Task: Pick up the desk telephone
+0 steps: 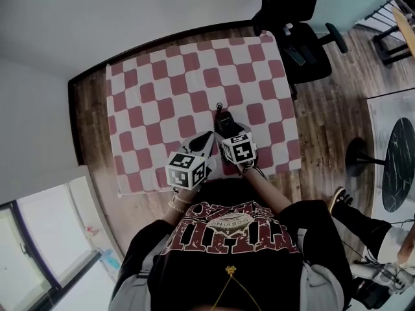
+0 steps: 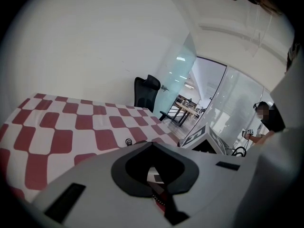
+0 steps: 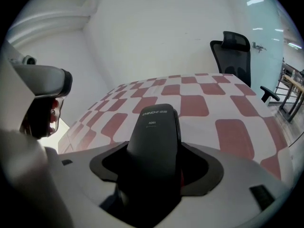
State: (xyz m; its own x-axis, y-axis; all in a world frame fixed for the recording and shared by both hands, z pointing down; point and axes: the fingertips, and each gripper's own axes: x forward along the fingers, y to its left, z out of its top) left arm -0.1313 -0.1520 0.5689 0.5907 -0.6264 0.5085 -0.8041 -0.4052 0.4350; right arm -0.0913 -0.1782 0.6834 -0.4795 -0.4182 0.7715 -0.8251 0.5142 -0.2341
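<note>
Right gripper (image 1: 225, 127): fingers pinched on the black plastic desk telephone handset (image 1: 224, 120), which stuck out forward between them over the near-middle of the tabletop. Couldn't tell whether it was clear of the red-and-white checked cloth (image 1: 162, 89) or touching it. A small black coiled loop (image 1: 219, 105) lay on the cloth just past the handset's far end. Left gripper (image 1: 206, 140): fingers pressed together with nothing between them, just beside the right gripper near the front edge. A black office chair (image 1: 295, 18) stood at the tabletop's far right corner
</note>
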